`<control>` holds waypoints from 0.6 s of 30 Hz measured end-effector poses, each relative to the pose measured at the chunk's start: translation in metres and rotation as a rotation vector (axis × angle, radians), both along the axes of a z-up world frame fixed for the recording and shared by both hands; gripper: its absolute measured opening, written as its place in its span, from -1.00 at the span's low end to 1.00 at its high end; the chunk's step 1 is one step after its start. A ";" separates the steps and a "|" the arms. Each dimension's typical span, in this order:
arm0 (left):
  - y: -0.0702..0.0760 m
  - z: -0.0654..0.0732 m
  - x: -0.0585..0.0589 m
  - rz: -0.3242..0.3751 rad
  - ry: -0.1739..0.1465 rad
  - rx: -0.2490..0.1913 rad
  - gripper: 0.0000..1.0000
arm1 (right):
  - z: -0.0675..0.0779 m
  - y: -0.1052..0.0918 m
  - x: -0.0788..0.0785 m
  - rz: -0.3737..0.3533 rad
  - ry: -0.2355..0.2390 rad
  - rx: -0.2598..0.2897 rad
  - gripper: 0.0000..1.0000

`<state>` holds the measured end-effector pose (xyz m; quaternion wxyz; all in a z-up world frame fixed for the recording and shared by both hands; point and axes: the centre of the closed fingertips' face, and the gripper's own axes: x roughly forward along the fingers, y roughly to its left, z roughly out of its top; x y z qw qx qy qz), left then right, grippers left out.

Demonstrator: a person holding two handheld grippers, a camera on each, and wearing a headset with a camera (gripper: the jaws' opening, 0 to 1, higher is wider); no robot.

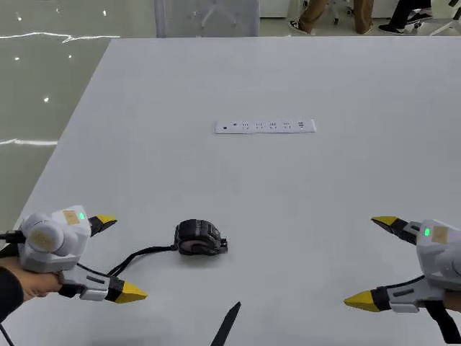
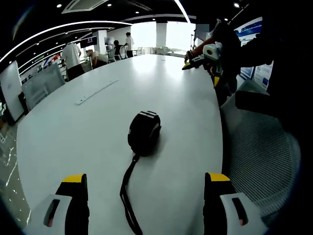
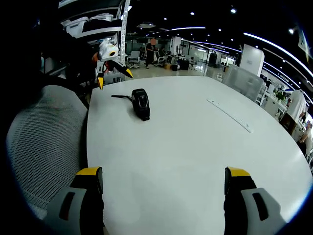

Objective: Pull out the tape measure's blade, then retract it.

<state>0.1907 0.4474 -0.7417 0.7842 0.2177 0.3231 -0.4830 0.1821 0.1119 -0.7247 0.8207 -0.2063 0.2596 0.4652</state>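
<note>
Left gripper (image 1: 122, 256): jaws wide apart, empty, aimed at the tape measure (image 1: 200, 238), near its strap (image 1: 140, 256) end.
Right gripper (image 1: 369, 261): jaws wide apart, empty, well apart from the tape measure, opposite side.
Tape measure: lay on the bench (image 1: 288, 187), no blade drawn.
Risk: an unclamped case would likely slide, or the strap snag.
Pose: both grippers were low, level, facing inward.

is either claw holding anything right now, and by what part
Nothing is held. The left claw and right claw are both open, and the tape measure lies untouched on the table between them.
</note>
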 end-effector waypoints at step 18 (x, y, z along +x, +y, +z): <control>-0.051 -0.031 0.048 -0.158 0.059 0.126 0.61 | -0.023 0.089 0.052 0.132 0.031 0.014 1.00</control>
